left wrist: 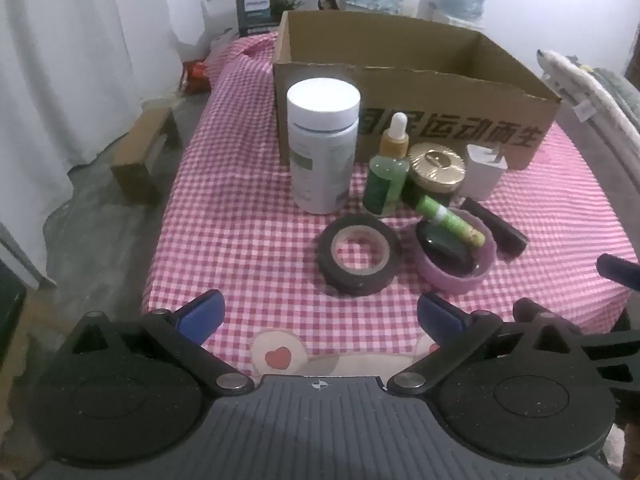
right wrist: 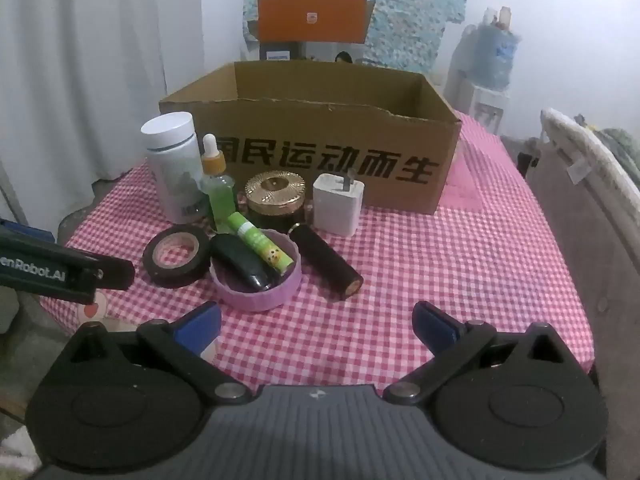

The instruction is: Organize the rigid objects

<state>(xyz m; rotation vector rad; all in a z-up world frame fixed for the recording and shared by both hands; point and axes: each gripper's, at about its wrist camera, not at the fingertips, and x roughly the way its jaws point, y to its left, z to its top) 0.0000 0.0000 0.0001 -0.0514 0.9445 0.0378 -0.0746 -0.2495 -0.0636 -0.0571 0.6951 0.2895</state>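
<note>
We hold the left gripper (left wrist: 320, 314) with its blue-padded fingers spread wide and nothing between them, low over the near edge of the pink checked cloth (left wrist: 248, 216); the right gripper (right wrist: 318, 322) is spread just as wide and equally empty, hanging over the same cloth a little to the right. Nearest to both sits a shallow pink round tub (right wrist: 256, 296), open at the top, and in it we see a dark glossy oblong object (right wrist: 240, 260) lying beside a green tube (right wrist: 260, 246) that leans on the rim and sticks out toward the back. Just left of the tub lies a roll of black tape (left wrist: 358, 258), flat on the cloth. Just right of the tub a dark cylinder (right wrist: 326, 262) lies on its side. Behind these stand a row of closed containers: a tall white bottle (left wrist: 322, 144) with a white cap, a green dropper bottle (left wrist: 386, 172) close beside it, a dark jar with a gold lid (right wrist: 275, 198), and a white charger plug (right wrist: 338, 204). Behind the row stands a cardboard box (right wrist: 320, 160), open at the top with black printed characters on its front wall; the inner walls we can see are bare, and its floor is hidden from us.
</note>
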